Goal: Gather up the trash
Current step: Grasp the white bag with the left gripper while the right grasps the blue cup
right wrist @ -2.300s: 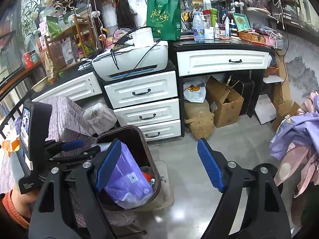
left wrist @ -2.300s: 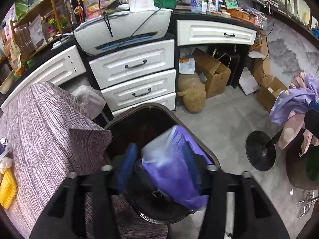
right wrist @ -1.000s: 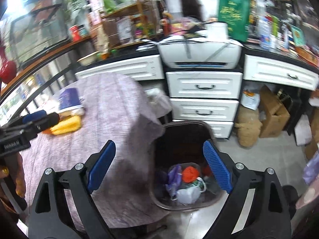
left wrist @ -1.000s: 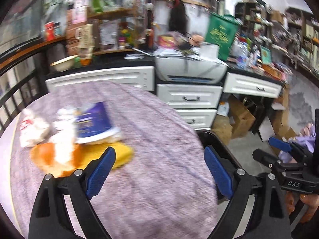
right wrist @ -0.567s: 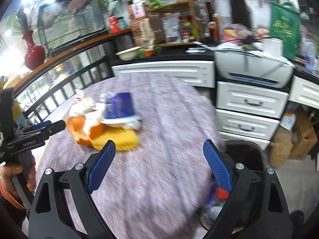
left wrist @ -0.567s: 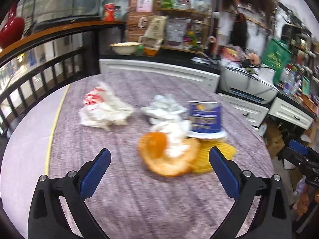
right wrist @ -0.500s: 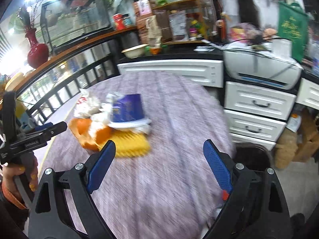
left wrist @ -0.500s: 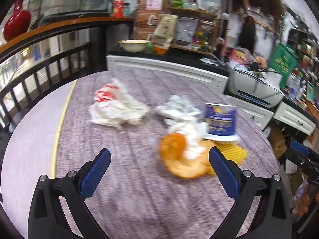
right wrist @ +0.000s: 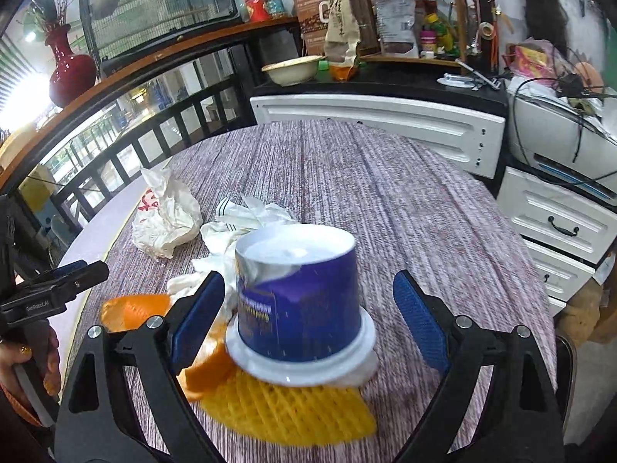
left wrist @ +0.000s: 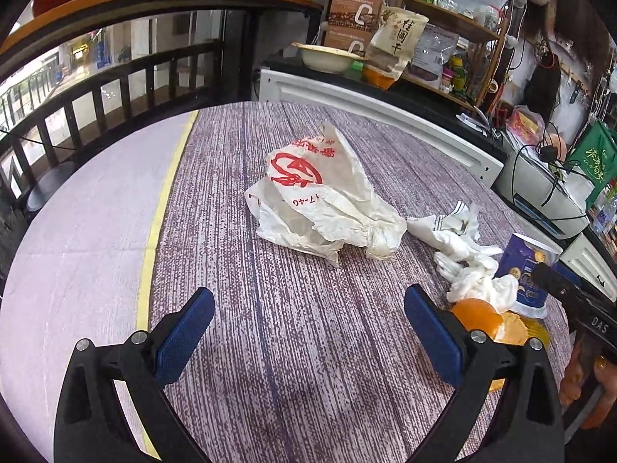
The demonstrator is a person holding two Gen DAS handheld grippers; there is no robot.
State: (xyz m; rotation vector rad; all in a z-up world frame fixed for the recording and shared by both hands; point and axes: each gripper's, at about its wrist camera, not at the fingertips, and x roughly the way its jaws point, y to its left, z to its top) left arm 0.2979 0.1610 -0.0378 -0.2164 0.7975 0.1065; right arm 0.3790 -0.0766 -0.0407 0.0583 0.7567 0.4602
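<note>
Since a second ago I swung both tools from bin to worktop (left wrist: 293, 347). Left tool (left wrist: 308, 324) spread, crumpled white bag (left wrist: 320, 200) ahead. Right tool (right wrist: 308, 320) spread, upturned blue cup (right wrist: 300, 293) between jaws, untouched.

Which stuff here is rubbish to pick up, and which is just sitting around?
Rubbish:
crumpled white paper bag with red print
upside-down blue paper cup
white tissues
orange peel
yellow foam net

Just there:
red vase
cream bowl
white printer

black hand-held gripper (right wrist: 308, 320) frames, blue pads (right wrist: 197, 318), silver screws.
</note>
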